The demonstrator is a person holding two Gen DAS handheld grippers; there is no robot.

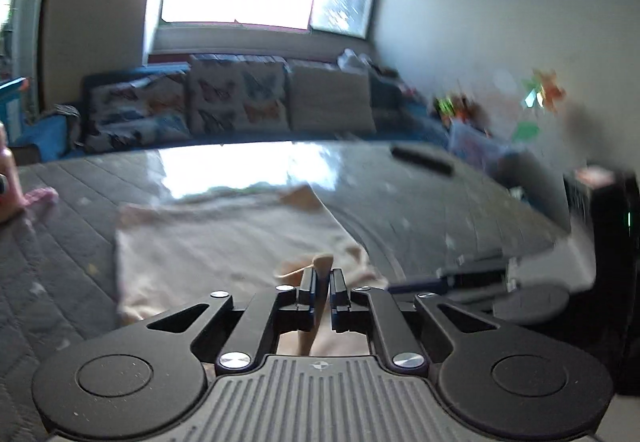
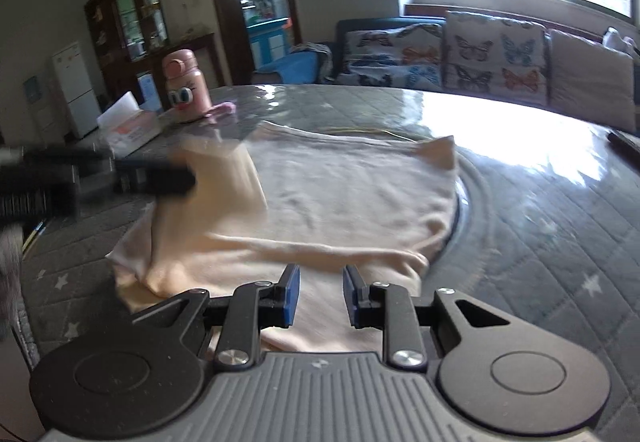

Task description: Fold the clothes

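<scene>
Left wrist view: left gripper (image 1: 322, 274) pinches a fold of the cream garment (image 1: 224, 242), which lies on the grey quilted table (image 1: 440, 202). Right wrist view: right gripper (image 2: 319, 274) hangs narrowly parted over the garment's near edge, nothing visibly pinched; left gripper lifts a corner.

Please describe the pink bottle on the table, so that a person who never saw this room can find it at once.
In the right wrist view, look at the far left edge of the grey quilted table. The pink bottle stands upright there, just behind a white tissue box. It alone has big cartoon eyes on its front.
</scene>
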